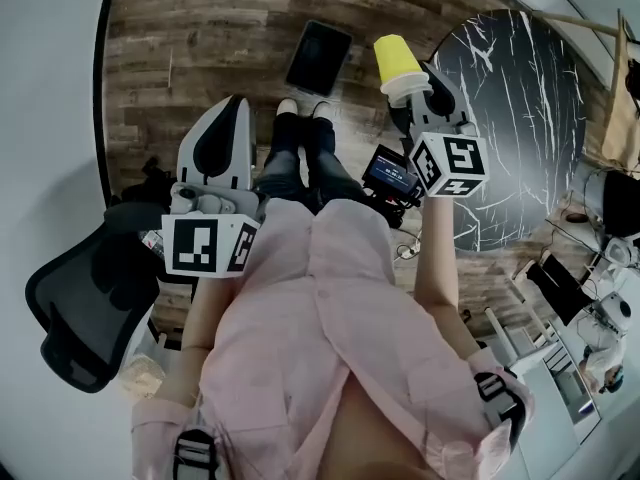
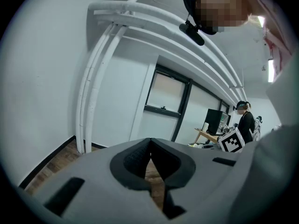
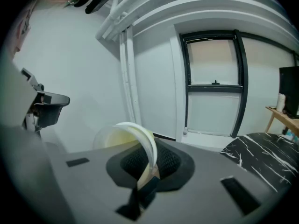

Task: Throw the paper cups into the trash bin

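Observation:
A yellow paper cup [image 1: 397,63] with a white rim is held up in front of me, its rim pinched in my right gripper [image 1: 414,92], which is shut on it. In the right gripper view the cup [image 3: 122,136] leans left of the jaws, with its rim wall clamped between the pads of the right gripper [image 3: 148,171]. My left gripper [image 1: 232,108] hangs at the left, shut and empty; in its own view the left gripper [image 2: 150,148] has its jaws together with only floor behind. A dark rectangular container [image 1: 319,57], perhaps the bin, sits on the wood floor ahead of my feet.
A round black marble table [image 1: 520,118] stands at the right, close to the right gripper. A black office chair [image 1: 85,298] is at my left. Desks with equipment [image 1: 570,298] fill the lower right. A white wall with pipes [image 2: 93,92] and a window [image 3: 215,87] lie beyond.

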`<state>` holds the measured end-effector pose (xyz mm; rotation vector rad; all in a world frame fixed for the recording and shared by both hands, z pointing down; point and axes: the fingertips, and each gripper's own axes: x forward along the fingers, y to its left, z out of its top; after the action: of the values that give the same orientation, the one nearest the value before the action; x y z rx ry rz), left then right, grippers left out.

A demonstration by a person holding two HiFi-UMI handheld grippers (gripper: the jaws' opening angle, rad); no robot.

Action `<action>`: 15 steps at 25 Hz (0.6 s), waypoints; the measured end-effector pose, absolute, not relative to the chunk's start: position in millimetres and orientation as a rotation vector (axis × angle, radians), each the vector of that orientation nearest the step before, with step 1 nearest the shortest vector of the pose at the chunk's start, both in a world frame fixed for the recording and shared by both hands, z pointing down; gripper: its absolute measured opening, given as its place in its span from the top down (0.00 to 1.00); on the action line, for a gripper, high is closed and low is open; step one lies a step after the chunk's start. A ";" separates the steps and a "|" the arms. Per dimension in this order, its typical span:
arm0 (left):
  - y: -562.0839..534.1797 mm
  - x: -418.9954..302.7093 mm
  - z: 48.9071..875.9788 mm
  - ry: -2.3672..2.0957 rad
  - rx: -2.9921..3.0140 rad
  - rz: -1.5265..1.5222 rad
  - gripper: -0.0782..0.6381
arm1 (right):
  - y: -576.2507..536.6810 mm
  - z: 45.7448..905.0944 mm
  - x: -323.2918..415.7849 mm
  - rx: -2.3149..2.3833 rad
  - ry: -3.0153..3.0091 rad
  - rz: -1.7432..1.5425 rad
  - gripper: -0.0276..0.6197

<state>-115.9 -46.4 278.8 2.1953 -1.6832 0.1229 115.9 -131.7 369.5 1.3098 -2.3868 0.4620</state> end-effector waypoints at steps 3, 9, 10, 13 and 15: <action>-46.2 -115.1 282.8 -1.672 2.194 0.128 0.87 | -136.3 380.5 110.0 1.277 -2.388 0.471 0.90; -50.6 -110.0 285.5 -1.657 2.200 0.119 0.87 | -147.3 401.6 102.7 1.151 -2.440 0.550 0.90; -49.8 -109.8 285.3 -1.656 2.199 0.119 0.87 | -146.8 405.1 104.3 1.126 -2.443 0.564 0.90; -46.4 -111.5 285.7 -1.657 2.196 0.126 0.87 | -144.9 413.1 117.4 1.093 -2.430 0.576 0.90; -44.8 -113.6 287.6 -1.661 2.191 0.135 0.87 | -147.2 418.2 128.6 1.123 -2.405 0.578 0.90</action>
<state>-113.6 -44.8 287.6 2.1909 -1.6608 0.1347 128.6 -147.2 418.2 1.1227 -2.4049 0.5777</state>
